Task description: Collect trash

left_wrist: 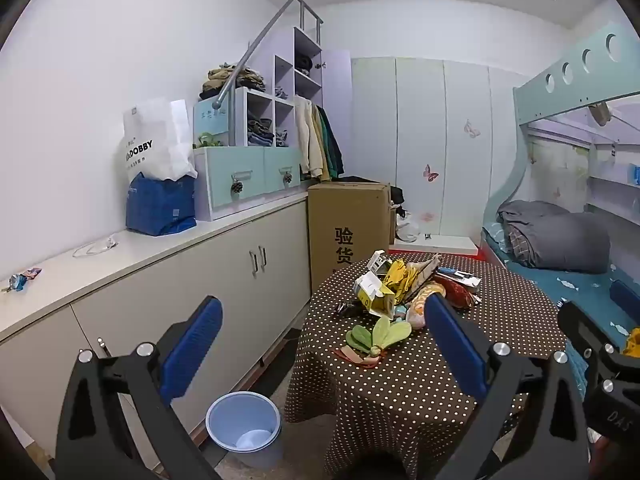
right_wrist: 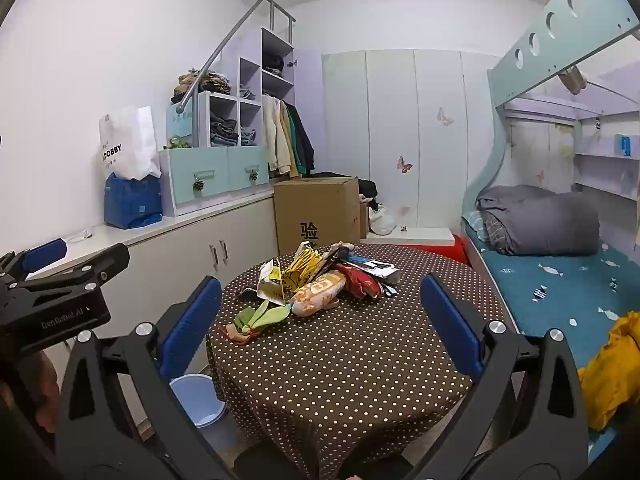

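Poised wide apart and empty over the brown polka-dot table [right_wrist: 360,360], left gripper [left_wrist: 324,340] and right gripper [right_wrist: 320,320], crumpled wrapper-and-carton trash heap [right_wrist: 320,280] at twelve o'clock, pale-blue plastic bin [left_wrist: 243,426] waiting at seven.

1 bin [left_wrist: 243,424], 1 table [left_wrist: 420,392], 2 grippers [left_wrist: 322,344]

The left gripper [left_wrist: 324,336] and right gripper [right_wrist: 320,320] are held side by side, tipped slightly downward. Both stand wide apart, gripping nothing.
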A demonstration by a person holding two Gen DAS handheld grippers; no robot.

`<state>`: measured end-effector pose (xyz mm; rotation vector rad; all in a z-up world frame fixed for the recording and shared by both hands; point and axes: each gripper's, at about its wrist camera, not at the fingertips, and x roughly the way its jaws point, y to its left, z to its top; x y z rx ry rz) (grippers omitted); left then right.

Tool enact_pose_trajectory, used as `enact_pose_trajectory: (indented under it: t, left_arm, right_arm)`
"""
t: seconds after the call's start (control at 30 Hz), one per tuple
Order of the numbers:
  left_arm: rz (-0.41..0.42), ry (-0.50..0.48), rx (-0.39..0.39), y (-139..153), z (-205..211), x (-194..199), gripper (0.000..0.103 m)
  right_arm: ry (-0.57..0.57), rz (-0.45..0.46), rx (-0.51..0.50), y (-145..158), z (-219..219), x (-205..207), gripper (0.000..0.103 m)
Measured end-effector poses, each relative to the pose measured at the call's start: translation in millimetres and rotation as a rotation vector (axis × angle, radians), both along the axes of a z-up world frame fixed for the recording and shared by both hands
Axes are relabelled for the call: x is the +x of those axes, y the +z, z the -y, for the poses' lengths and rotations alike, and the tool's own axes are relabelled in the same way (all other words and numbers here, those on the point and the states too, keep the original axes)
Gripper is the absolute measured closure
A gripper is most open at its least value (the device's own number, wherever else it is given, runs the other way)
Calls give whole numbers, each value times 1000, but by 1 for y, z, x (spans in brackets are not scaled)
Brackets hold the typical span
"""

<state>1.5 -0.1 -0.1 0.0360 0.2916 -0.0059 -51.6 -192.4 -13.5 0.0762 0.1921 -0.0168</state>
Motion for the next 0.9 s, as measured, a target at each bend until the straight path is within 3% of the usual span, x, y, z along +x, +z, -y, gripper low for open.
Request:
enact_pose_trajectory:
  t: [0.9]
  left_arm:
    - [2,6,14,-3,3,2,4]
  right_arm:
    - [9,-7,22,3,8,-2,6]
